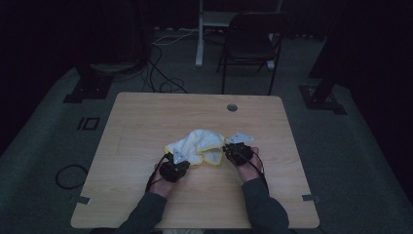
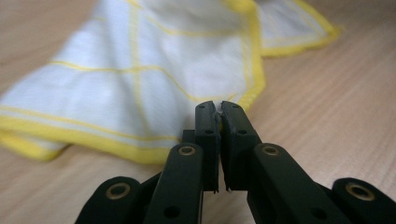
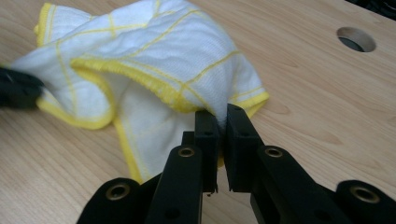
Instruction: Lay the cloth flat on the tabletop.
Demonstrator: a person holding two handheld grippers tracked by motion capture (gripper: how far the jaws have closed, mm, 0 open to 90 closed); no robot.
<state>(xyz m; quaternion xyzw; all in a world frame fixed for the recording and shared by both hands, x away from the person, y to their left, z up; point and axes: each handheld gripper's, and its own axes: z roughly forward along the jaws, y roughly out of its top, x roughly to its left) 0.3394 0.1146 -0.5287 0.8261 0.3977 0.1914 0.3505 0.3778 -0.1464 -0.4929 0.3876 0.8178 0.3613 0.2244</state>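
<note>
Left gripper point(image 1: 181, 157): you are holding it at the near-left edge of the cloth, your left hand point(image 1: 168, 176) wrapped around its body. In the left gripper view point(image 2: 218, 108) the jaws are pressing together with a sliver of white fabric caught at the tips, so they are clenching the cloth's yellow hem.

Cloth point(image 1: 198, 145): a white cloth with yellow stitched lines and a yellow border, lying bunched and folded on the table between your two grippers, near the middle of the tabletop and a little toward you. In the left gripper view point(image 2: 140, 74) it is spreading away to the far left; in the right gripper view point(image 3: 154, 60) it is rising in a crumpled heap.

Right gripper point(image 1: 228, 148): you are holding it at the cloth's right edge. In the right gripper view point(image 3: 222, 116) the jaws are pinching a fold of the cloth just beside a yellow corner.

Table point(image 1: 146, 117): light wood, with a round hole point(image 1: 232, 107) lying far right of the cloth, well apart from it.

Chair point(image 1: 251, 41): a dark chair standing on the floor beyond the far edge of the table.
</note>
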